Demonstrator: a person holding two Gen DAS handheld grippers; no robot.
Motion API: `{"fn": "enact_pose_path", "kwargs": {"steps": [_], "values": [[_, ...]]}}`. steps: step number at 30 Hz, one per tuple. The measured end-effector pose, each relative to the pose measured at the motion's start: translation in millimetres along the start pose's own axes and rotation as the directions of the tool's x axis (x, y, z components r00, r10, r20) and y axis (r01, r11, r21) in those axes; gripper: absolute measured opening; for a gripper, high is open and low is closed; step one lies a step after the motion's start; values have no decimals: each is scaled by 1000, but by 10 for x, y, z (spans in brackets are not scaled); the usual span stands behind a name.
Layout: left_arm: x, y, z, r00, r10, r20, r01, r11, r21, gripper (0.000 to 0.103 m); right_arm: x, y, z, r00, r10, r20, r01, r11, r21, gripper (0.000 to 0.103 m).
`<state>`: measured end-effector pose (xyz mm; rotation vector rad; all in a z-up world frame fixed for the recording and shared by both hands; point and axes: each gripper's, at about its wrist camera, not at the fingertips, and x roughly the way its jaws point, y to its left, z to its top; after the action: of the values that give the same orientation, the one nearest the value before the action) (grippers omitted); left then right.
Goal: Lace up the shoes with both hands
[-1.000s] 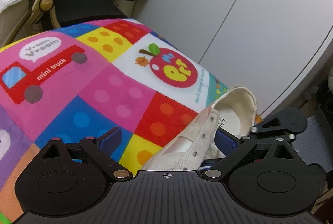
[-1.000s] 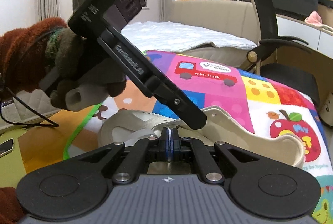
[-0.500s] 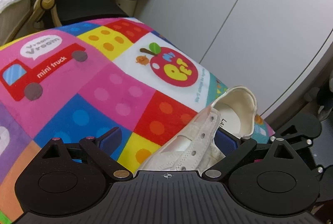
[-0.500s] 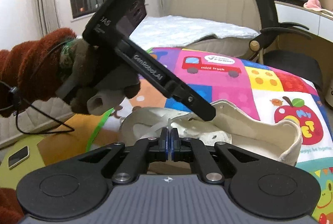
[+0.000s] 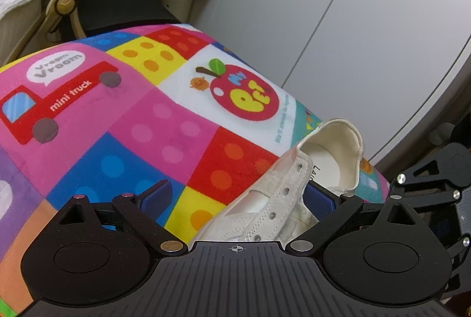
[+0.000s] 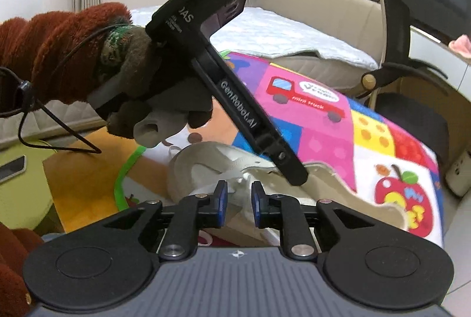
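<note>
A white canvas shoe [image 5: 279, 199] lies on a colourful play mat [image 5: 147, 122]. My left gripper [image 5: 238, 194] stands open wide: its right finger [image 5: 321, 196] is inside the shoe against the eyelet flap, and its left finger [image 5: 156, 193] is clear of the shoe over the mat. In the right wrist view the left gripper [image 6: 291, 172] dips into the shoe [image 6: 338, 187], held by a gloved hand [image 6: 164, 99]. My right gripper [image 6: 238, 200] hovers at the shoe's lacing area. Its jaws are opening, with a narrow gap. White shoe cloth shows behind the gap, and the pads press on nothing.
A black office chair [image 6: 412, 31] stands beyond the mat, with a bed [image 6: 279, 31] behind. White cabinet doors [image 5: 353, 37] rise close past the shoe's heel. A phone [image 6: 11, 167] lies on the floor at the left. A brown fuzzy sleeve [image 6: 59, 46] covers the arm.
The right gripper's jaws, shut before with a thin white lace between them, have parted, and the gripper rose a little and rolled. The left gripper has not moved.
</note>
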<state>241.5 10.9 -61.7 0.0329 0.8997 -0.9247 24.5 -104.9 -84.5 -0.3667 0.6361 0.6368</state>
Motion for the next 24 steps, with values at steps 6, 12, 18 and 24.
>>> {"fn": "enact_pose_path", "kwargs": {"steps": [6, 12, 18, 24], "values": [[4, -3, -3, 1000, -1, -1, 1, 1000, 1, 99, 109, -41, 10, 999, 14, -35, -15, 1000, -16, 2], [-12, 18, 13, 1000, -2, 4, 2, 1000, -8, 99, 59, -59, -20, 999, 11, 42, -9, 999, -39, 1], [-21, 31, 8, 1000, -3, 7, 3, 1000, -16, 99, 195, -341, -118, 994, 73, 79, -79, 993, 86, 1], [-20, 59, 17, 1000, -9, 11, 9, 1000, -16, 99, 210, -313, -154, 993, 87, 80, -94, 992, 85, 1]]}}
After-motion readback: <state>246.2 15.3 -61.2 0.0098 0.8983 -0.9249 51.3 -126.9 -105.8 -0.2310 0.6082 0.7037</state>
